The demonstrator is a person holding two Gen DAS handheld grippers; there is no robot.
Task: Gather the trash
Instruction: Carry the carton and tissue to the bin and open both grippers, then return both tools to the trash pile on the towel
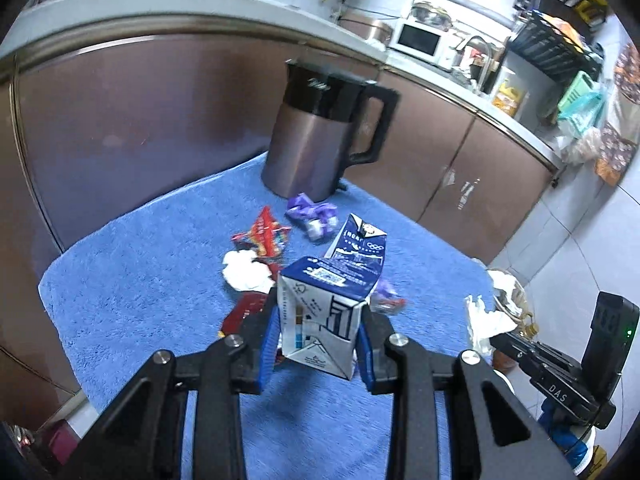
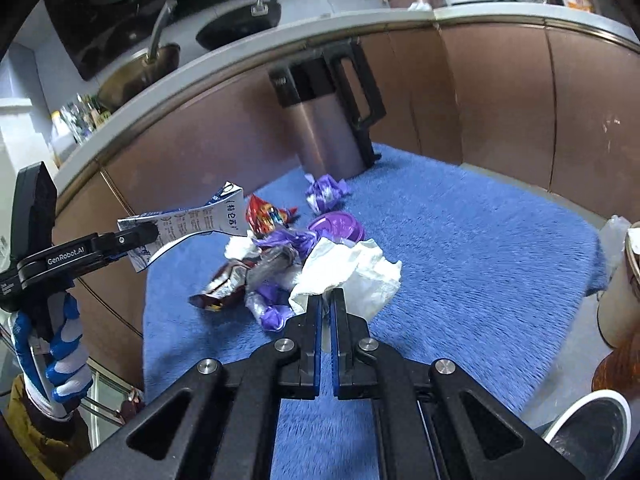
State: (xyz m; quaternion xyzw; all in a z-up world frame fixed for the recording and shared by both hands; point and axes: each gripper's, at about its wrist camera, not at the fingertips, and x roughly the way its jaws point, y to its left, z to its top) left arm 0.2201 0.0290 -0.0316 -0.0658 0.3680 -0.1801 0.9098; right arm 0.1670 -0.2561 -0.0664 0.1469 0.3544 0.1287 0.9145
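My left gripper (image 1: 318, 332) is shut on a crushed blue-and-white milk carton (image 1: 324, 308), held above the blue towel (image 1: 140, 288). The right wrist view shows this gripper (image 2: 148, 236) at the left with the carton (image 2: 196, 220) sticking out of it. My right gripper (image 2: 326, 300) is shut on a crumpled white tissue (image 2: 352, 272), lifted off the towel (image 2: 480, 248); it also shows at the right edge (image 1: 496, 340) with the tissue (image 1: 480, 316). On the towel lie a red wrapper (image 1: 264, 236), purple wrappers (image 1: 312, 216), another white tissue (image 1: 244, 272) and a purple lid (image 2: 336, 228).
A brown kettle (image 1: 320, 136) with a black handle stands at the towel's far edge, in front of brown cabinet doors (image 1: 140, 120). A gloved hand (image 2: 60, 344) holds the left gripper. A tan container (image 2: 620, 288) and a round white-rimmed vessel (image 2: 592, 432) sit at the right.
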